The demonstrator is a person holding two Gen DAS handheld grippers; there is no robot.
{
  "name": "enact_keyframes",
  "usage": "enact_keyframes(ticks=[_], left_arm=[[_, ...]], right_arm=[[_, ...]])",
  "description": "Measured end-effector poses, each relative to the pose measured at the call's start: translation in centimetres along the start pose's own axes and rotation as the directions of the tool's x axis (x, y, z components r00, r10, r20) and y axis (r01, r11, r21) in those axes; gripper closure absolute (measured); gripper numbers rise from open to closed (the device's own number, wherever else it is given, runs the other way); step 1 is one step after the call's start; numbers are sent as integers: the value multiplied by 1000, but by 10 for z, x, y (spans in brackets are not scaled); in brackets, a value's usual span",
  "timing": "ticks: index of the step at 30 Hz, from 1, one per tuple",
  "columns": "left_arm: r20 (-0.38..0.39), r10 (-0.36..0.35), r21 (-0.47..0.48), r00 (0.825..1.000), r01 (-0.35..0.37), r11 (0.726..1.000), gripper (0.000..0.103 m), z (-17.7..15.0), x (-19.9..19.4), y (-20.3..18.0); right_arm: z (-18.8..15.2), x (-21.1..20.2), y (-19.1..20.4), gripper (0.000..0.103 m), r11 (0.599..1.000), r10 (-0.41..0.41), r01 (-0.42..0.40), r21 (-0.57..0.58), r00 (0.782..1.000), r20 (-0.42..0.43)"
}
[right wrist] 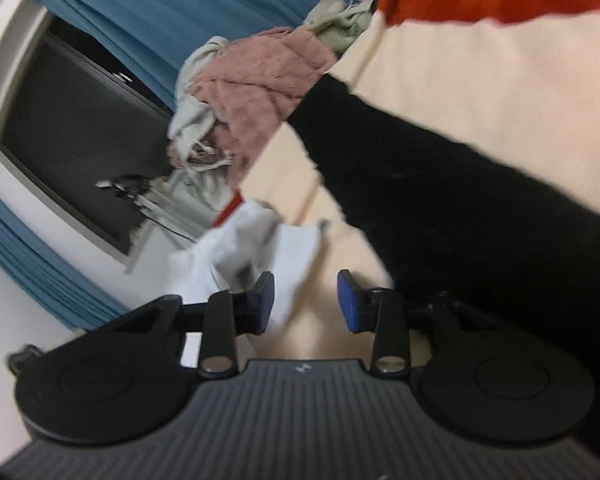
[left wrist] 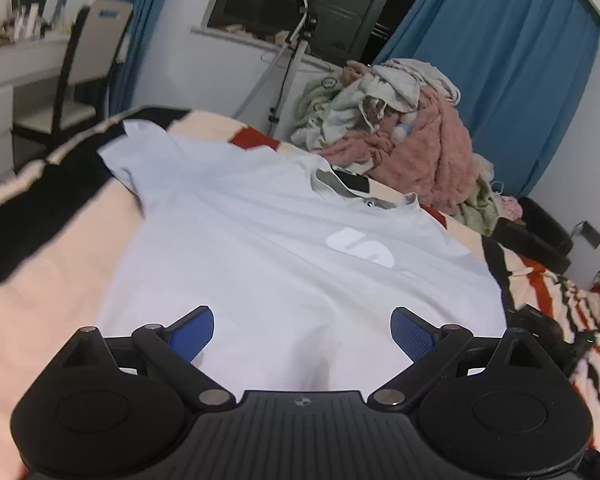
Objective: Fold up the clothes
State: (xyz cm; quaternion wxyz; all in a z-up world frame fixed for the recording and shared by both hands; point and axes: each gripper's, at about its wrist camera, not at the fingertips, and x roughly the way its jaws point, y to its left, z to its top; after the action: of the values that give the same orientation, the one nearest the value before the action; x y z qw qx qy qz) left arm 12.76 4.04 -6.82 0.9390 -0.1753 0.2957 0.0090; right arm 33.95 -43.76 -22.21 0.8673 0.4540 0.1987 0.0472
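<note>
Jaws apart on both: left gripper (left wrist: 302, 330) low over the hem of the pale blue polo shirt (left wrist: 260, 248), spread collar-away on the striped bedspread (left wrist: 40, 280), nearer than right gripper (right wrist: 306, 302) beside a sleeve.

Blue curtains (left wrist: 500, 80) hang on both sides of a dark window (left wrist: 300, 4). Under the sill (left wrist: 236, 38) leans a tripod (left wrist: 288, 64), with a small device clamped at its top. To the left a chair (left wrist: 88, 60) is drawn up to a white desk (left wrist: 4, 76) crowded with small bottles (left wrist: 26, 24), too blurred to tell apart. The bed carries a blanket (left wrist: 40, 264) in cream, black and red stripes. At the far right a wall socket (left wrist: 592, 234) has a cable plugged in, with a dark object (left wrist: 540, 224) on the floor nearby.
</note>
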Motion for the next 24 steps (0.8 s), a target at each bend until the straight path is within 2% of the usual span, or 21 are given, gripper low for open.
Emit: enact_keyframes(ticks=[4, 6, 8, 10, 12, 14, 16, 19, 20, 21, 22, 24], left_arm=[[-40, -10, -2, 999, 10, 1000, 7, -2, 24, -4], [-65, -20, -7, 998, 19, 1000, 7, -3, 35, -4], [-80, -27, -5, 996, 27, 1000, 7, -3, 43, -3], [-87, -29, 0, 996, 30, 1000, 7, -4, 50, -3], [-95, -25, -4, 995, 25, 1000, 7, -4, 57, -2], [-100, -22, -7, 995, 21, 1000, 7, -3, 62, 0], [-100, -19, -7, 995, 18, 1000, 8, -2, 66, 3], [-94, -8, 0, 996, 8, 1000, 8, 0, 69, 7], [-91, -2, 2, 996, 2, 1000, 8, 0, 69, 9], [-89, -1, 0, 996, 1, 1000, 8, 1, 69, 11], [-88, -1, -2, 996, 1, 1000, 8, 2, 68, 12], [-81, 6, -10, 997, -6, 1000, 8, 4, 67, 14]], right_arm=[[14, 40, 6, 70, 999, -12, 10, -42, 999, -48], [23, 53, 17, 96, 991, -75, 69, -115, 996, -46], [40, 61, 34, 97, 967, -128, 119, -223, 991, -29], [58, 63, 51, 97, 924, -191, 186, -335, 981, 17], [82, 66, 64, 97, 860, -278, 293, -418, 956, 97], [106, 69, 76, 97, 776, -351, 407, -482, 914, 205], [125, 72, 80, 97, 711, -393, 484, -510, 875, 283], [135, 77, 79, 94, 603, -464, 573, -555, 818, 340], [137, 76, 78, 93, 601, -472, 569, -562, 819, 325], [137, 73, 77, 87, 616, -471, 554, -561, 829, 301], [136, 69, 78, 77, 630, -467, 541, -557, 837, 286], [126, 57, 85, 20, 653, -442, 524, -547, 850, 287]])
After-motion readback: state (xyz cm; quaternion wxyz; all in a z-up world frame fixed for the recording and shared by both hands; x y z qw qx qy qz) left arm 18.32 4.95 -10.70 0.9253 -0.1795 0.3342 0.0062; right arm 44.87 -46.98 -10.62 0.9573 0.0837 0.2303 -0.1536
